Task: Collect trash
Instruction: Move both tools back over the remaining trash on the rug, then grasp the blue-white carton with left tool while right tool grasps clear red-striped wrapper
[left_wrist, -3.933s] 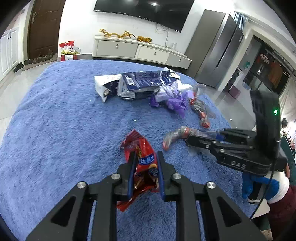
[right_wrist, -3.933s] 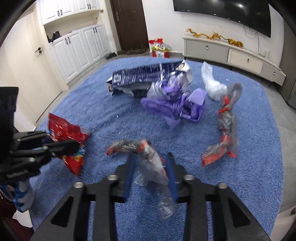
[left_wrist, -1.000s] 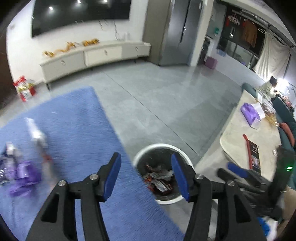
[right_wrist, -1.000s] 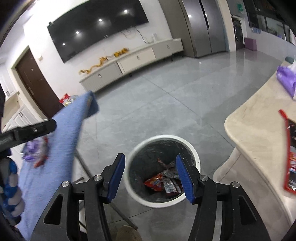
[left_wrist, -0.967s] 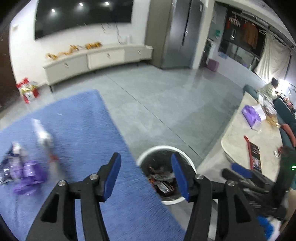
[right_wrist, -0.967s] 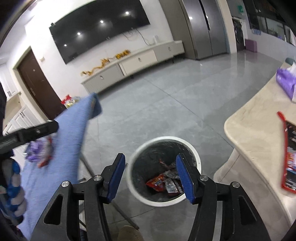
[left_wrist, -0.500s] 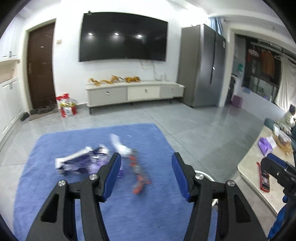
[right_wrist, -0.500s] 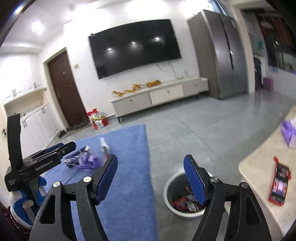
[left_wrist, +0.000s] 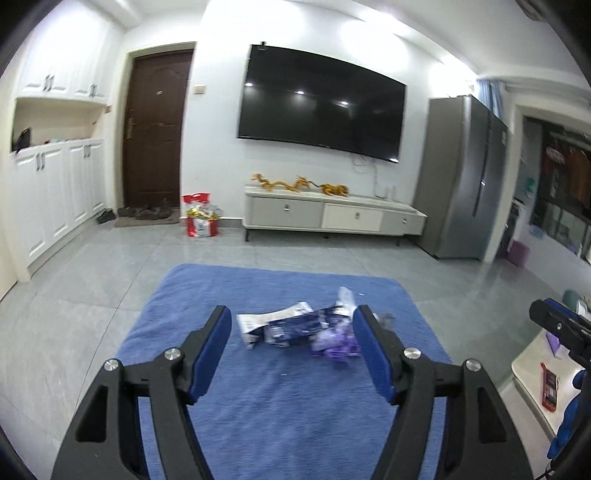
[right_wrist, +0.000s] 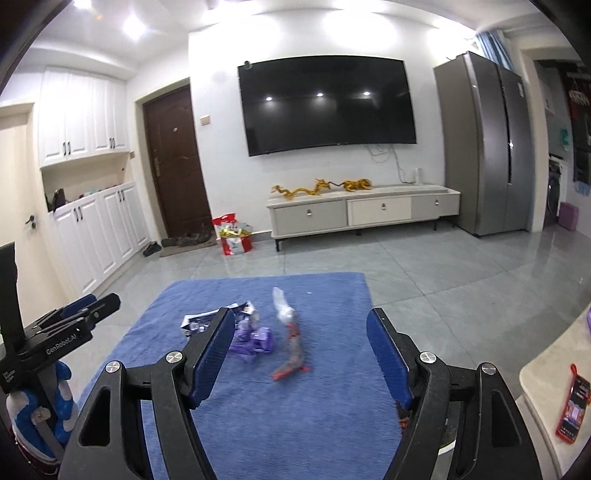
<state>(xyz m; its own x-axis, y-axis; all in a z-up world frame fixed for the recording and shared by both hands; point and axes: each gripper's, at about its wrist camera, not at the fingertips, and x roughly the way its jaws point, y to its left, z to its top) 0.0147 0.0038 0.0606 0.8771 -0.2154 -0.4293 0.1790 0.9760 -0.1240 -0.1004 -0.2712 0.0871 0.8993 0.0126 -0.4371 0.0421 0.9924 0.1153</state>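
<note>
Trash lies on the blue plush cloth (left_wrist: 295, 406): a white and dark blue package (left_wrist: 277, 325), a purple wrapper (left_wrist: 336, 343) and a clear plastic piece (left_wrist: 345, 295). My left gripper (left_wrist: 291, 354) hovers short of them, its jaws opening with nothing between them. In the right wrist view the purple wrapper (right_wrist: 258, 339), a red and clear wrapper (right_wrist: 291, 354) and the package (right_wrist: 207, 319) lie ahead of my right gripper (right_wrist: 301, 358), which is open and empty. The left gripper (right_wrist: 74, 325) shows at that view's left edge. A sliver of the white bin (right_wrist: 447, 446) peeks out behind the right finger.
Grey tiled floor surrounds the blue cloth. A TV cabinet (right_wrist: 364, 216), a red bag (right_wrist: 232, 236), a dark door (right_wrist: 173, 166) and a fridge (right_wrist: 487, 147) line the far wall. A pale counter (right_wrist: 546, 373) with a red phone (right_wrist: 572, 410) lies at the right.
Both grippers, earlier shut on a red snack bag and a clear wrapper, have swung up from over the white bin to face the blue cloth. Both are empty, with jaws wider.
</note>
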